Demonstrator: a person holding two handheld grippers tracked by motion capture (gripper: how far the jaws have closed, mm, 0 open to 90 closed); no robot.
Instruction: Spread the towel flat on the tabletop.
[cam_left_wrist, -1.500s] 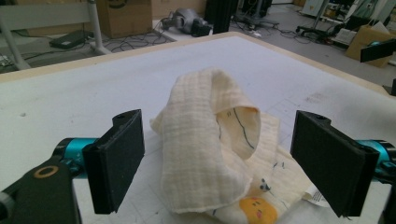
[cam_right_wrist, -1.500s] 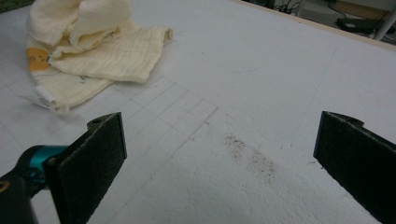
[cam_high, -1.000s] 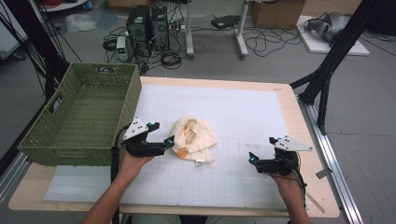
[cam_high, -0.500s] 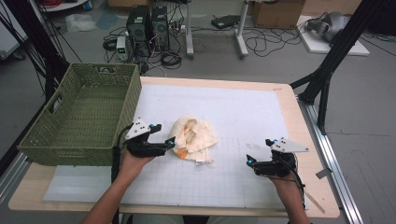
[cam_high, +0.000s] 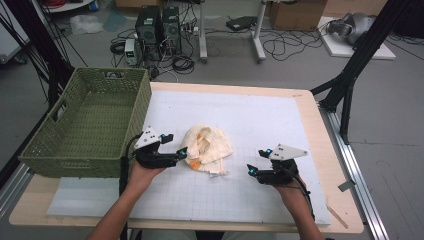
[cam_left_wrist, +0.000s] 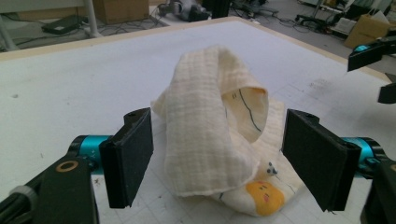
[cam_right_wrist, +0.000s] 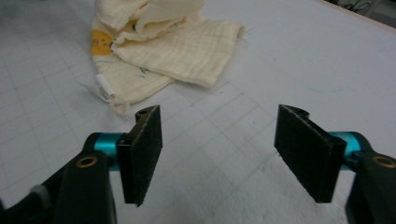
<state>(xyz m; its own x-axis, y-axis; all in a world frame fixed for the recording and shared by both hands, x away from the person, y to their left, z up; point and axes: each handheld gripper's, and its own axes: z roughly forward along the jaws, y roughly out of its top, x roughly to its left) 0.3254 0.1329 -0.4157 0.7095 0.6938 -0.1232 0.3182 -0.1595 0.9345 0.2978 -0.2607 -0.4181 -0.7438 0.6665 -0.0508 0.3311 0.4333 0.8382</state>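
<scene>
A crumpled cream muslin cloth (cam_high: 207, 145) with an orange print lies on the white gridded mat (cam_high: 260, 115). My left gripper (cam_high: 176, 144) sits at the cloth's left edge. In the left gripper view a raised fold of the cloth (cam_left_wrist: 210, 140) stands between the pads without touching them; the left gripper (cam_left_wrist: 224, 156) is open, its jaws just closing a little. My right gripper (cam_high: 255, 161) rests low over the mat, right of the cloth and apart from it. In its own view the right gripper (cam_right_wrist: 224, 149) is open with nothing between its jaws, which have just been closing, and the cloth (cam_right_wrist: 163, 46) lies ahead.
A green woven basket (cam_high: 85, 125) stands on the table's left side, just beyond my left hand. The wooden table edge (cam_high: 330, 150) runs along the right. Computers, cables and stand legs (cam_high: 350, 85) are on the floor behind.
My right gripper has slid left toward the cloth and its jaws stand narrower. The left hand and the cloth have stayed put.
</scene>
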